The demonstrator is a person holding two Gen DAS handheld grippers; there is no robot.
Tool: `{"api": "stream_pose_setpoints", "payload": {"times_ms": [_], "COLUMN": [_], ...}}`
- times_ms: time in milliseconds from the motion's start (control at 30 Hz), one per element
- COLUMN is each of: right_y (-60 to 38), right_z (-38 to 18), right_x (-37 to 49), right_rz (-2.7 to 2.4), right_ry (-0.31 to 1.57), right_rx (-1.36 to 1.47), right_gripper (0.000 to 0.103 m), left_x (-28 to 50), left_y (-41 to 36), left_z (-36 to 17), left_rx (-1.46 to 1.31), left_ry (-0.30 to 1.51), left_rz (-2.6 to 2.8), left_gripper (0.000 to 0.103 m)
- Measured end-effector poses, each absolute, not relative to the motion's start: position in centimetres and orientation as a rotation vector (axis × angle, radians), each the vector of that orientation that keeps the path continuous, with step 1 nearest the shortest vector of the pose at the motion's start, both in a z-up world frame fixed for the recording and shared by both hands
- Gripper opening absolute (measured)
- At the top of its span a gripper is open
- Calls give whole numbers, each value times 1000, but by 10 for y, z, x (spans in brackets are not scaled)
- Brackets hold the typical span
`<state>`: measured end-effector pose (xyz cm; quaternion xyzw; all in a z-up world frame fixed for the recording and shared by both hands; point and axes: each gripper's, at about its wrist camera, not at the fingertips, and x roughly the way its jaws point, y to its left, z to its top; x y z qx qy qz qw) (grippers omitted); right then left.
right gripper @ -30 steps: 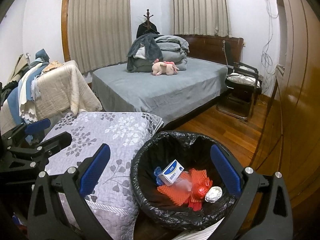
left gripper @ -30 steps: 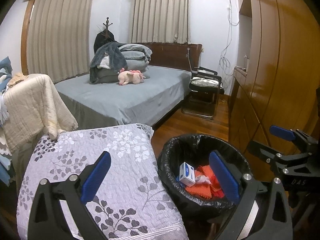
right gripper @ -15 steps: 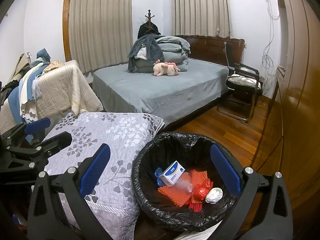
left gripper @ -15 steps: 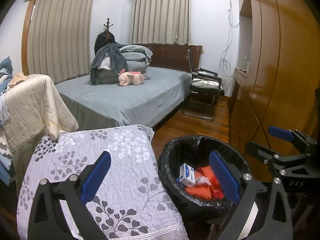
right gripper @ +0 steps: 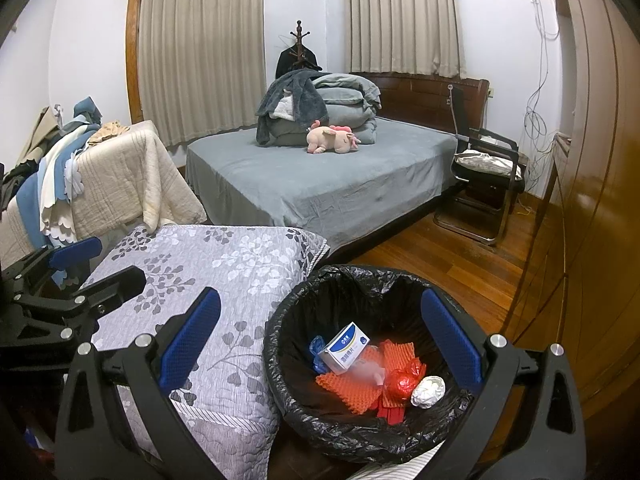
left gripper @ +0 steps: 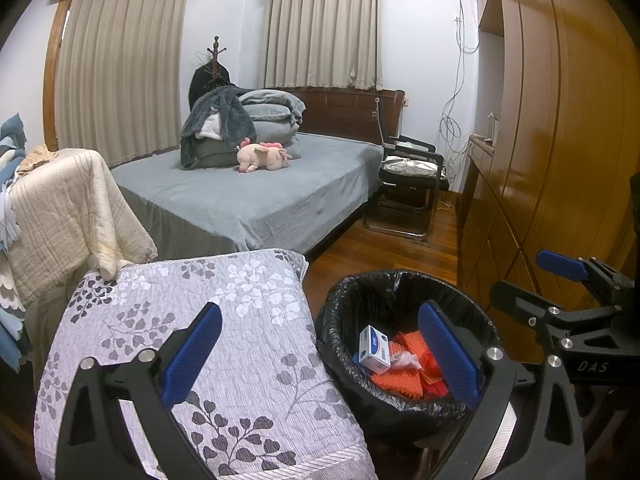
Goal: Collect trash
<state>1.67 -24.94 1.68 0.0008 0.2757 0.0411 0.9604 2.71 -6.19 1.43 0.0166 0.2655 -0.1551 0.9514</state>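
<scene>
Step in hand: both tools hang above the bin [right gripper: 360, 432], nothing carried; I'd call this the pause between drops, or the wrap-up.
Left gripper [left gripper: 318, 350]: jaws spread wide, blue pads well apart, empty and touching nothing; one pad sits over the floral quilt [left gripper: 208, 320], the other over the bin's mouth.
Right gripper [right gripper: 320, 344]: same story, jaws wide, nothing between them, poised over the bin and clear of the liner.
Trash, where it lies: all down in the black liner. A white and blue box [right gripper: 345, 347] leans on top, orange foam netting [right gripper: 348, 388] beneath it, a red crumpled wrapper [right gripper: 404, 380] and a white paper ball [right gripper: 428, 391] to the side, a blue scrap [right gripper: 316, 348] by the box.
Loose trash elsewhere: none that I can spot on the quilt, the bed [right gripper: 320, 188] or the wooden floor [right gripper: 460, 264]; small bits would be hard to tell at this range.
Next move, my guess: swing away and scan for leftovers; if none, gather the liner's rim, which needs a pinch on thin, slippery plastic.
Watch out: the bin stands tight against the quilt, so a tug could tip it.
</scene>
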Motion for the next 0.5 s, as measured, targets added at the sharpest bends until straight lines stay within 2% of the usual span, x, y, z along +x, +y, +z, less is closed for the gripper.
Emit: {"api": "stream_pose_setpoints", "payload": {"times_ms": [500], "right_y": [-249], "right_z": [16], "right_x": [16], "right_rz": [84], "right_ry": [558], "right_rx": [1], "right_gripper": [98], "left_x": [27], "left_y": [-62], "left_z": [14], "left_rx": [34], "left_ry": [540], "left_rz": [-316], "left_gripper": [97]}}
